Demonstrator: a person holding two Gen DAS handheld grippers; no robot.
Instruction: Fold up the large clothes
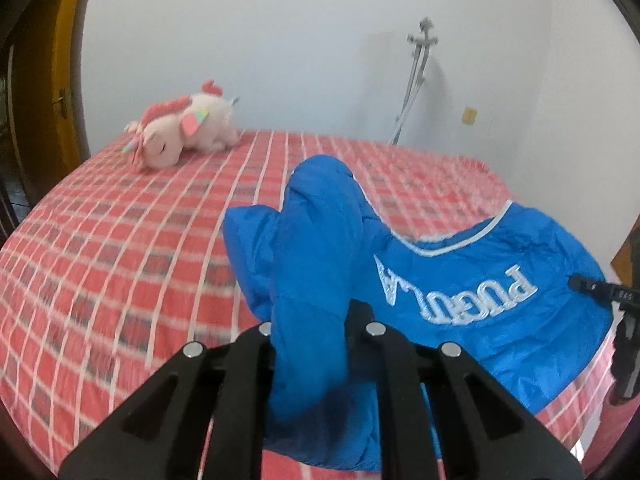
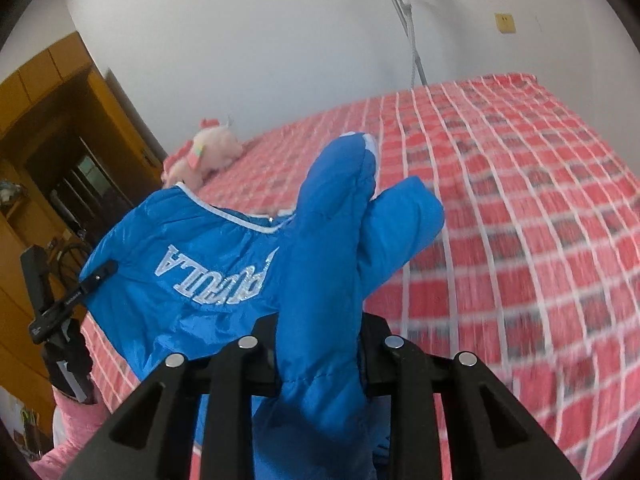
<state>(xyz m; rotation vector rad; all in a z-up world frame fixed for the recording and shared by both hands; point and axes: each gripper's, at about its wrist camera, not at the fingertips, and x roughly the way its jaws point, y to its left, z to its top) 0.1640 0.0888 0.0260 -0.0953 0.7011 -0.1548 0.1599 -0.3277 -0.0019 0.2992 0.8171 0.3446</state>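
Observation:
A blue padded jacket (image 1: 480,272) with white lettering lies partly on the red checked bed (image 1: 120,240). My left gripper (image 1: 316,328) is shut on a bunched fold of the jacket and holds it up off the bed. My right gripper (image 2: 320,340) is shut on another bunched fold of the jacket (image 2: 192,256) and lifts it too. The fingertips of both are hidden by cloth. The right gripper shows at the right edge of the left wrist view (image 1: 608,296). The left gripper shows at the left edge of the right wrist view (image 2: 68,300).
A pink plush unicorn (image 1: 184,128) lies at the far left of the bed (image 2: 520,200); it also shows in the right wrist view (image 2: 208,156). A metal stand (image 1: 416,80) leans on the white wall. A wooden door (image 2: 60,128) is on the left.

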